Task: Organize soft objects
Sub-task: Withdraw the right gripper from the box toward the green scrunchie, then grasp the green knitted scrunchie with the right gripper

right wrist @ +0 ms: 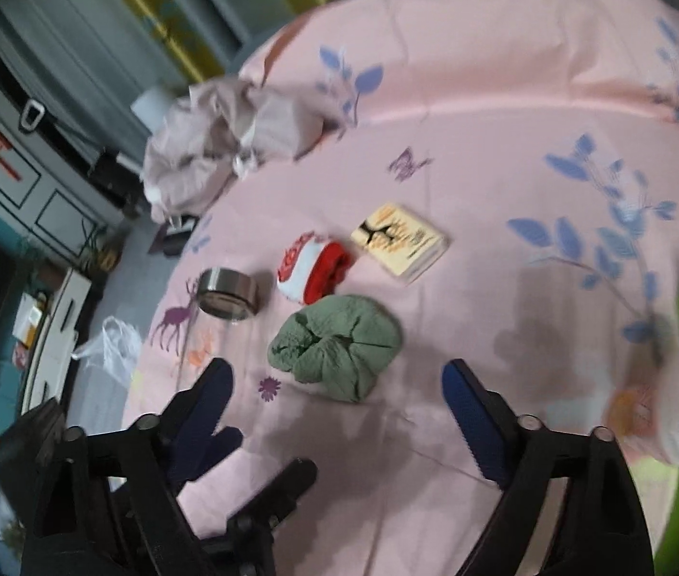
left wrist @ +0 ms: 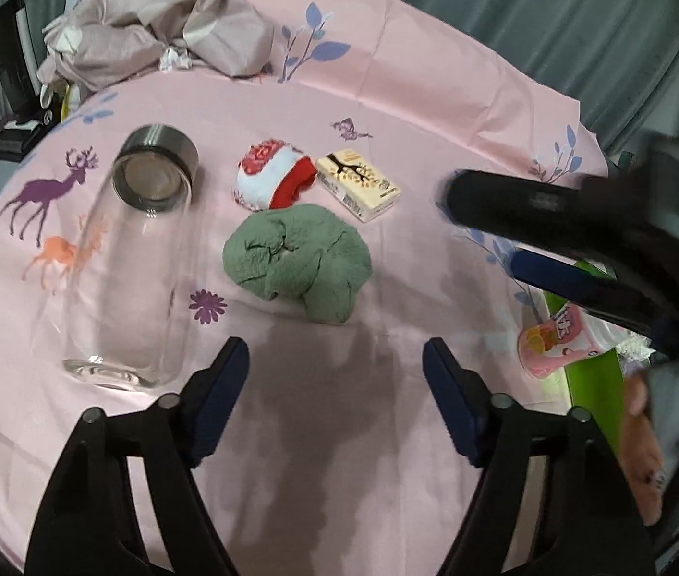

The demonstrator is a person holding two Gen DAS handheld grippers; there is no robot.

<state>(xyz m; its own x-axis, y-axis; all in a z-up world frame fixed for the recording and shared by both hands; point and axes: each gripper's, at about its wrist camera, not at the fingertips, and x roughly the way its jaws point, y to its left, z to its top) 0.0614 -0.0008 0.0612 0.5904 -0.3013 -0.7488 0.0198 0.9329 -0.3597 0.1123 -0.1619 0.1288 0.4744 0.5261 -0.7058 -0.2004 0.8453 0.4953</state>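
Barely begun, I'd say: green cloth (left wrist: pixel 297 261) at 12 o'clock of left gripper (left wrist: pixel 337 369), w/ red-white sock (left wrist: pixel 274 177) beyond, both untouched; right gripper (right wrist: pixel 339 384) & left both wide, holding nothing.

Pink sheet (left wrist: pixel 435 72) bears green cloth (left wrist: pixel 296 259), red-white sock (left wrist: pixel 272 175), box (left wrist: pixel 357 185), bottle (left wrist: pixel 133 259).
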